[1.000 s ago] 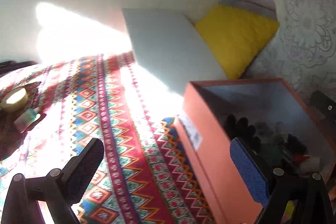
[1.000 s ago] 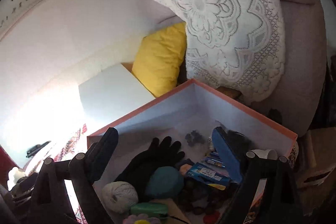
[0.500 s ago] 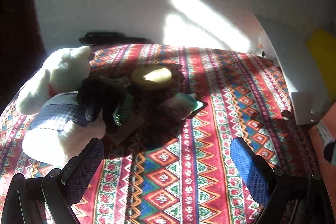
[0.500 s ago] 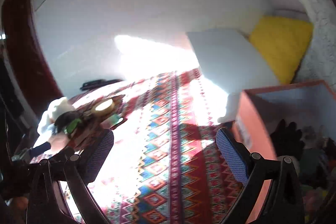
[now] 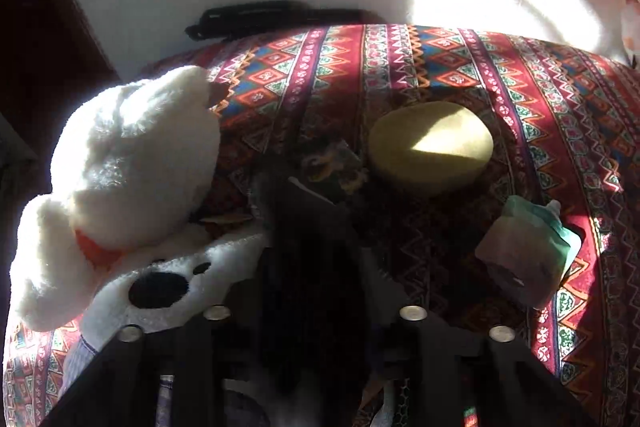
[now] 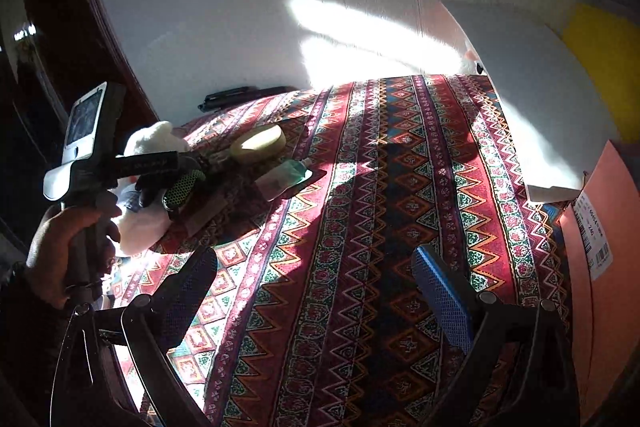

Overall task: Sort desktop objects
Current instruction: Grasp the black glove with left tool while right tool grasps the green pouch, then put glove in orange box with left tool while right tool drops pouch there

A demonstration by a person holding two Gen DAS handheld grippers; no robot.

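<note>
Fingers of your left gripper (image 5: 320, 251) are closing, and a dark glove (image 6: 160, 187) sits between them. That view is deep in shadow, so treat pad contact as probable, not confirmed. From the right wrist view the glove hangs at the fingertips, with a green mesh patch facing you. Its long axis appears to run roughly in line with the fingers.

Your right gripper (image 6: 316, 291) is spread wide and holds nothing; it hovers over bare patterned cloth (image 6: 360, 227).

Just left of the glove, touching or nearly so, lies the white plush bear (image 5: 132, 167). Ahead and to the right of the left fingertips sit the pouch (image 5: 528, 251) and, beyond it, the round yellow tin (image 5: 430, 147), both apart from the glove.

Note the key relation: the orange box (image 6: 600, 287) stands at the far right, beside your right gripper and well apart from the left. Expect a long crossing carry to the right.
</note>
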